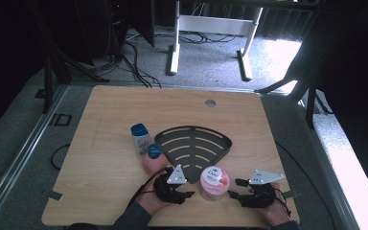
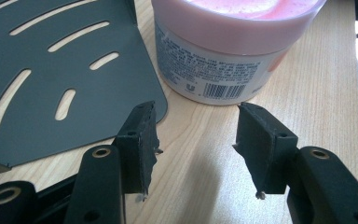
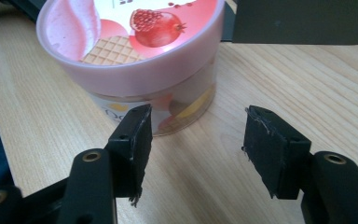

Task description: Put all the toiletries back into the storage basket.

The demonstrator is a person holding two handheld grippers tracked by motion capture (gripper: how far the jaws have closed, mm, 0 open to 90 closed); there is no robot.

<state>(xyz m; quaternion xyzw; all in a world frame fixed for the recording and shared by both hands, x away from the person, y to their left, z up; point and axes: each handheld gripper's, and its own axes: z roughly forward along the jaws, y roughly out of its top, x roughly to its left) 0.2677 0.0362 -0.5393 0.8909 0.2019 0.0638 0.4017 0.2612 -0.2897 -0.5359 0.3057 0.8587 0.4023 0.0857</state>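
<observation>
Both sets of jaws are held apart with nothing between them: the left gripper and right gripper are parked on either side of the pink-lidded cream jar, which sits on the table near its front edge, just beside the dark slotted corner shelf.

The jar could easily get shoved or tipped if it's approached off-centre, since it's wide and a jaw could get caught on the lid rim.

Count so far: two grippers, one jar, one shelf, one blue-capped bottle, one pink bottle.
</observation>
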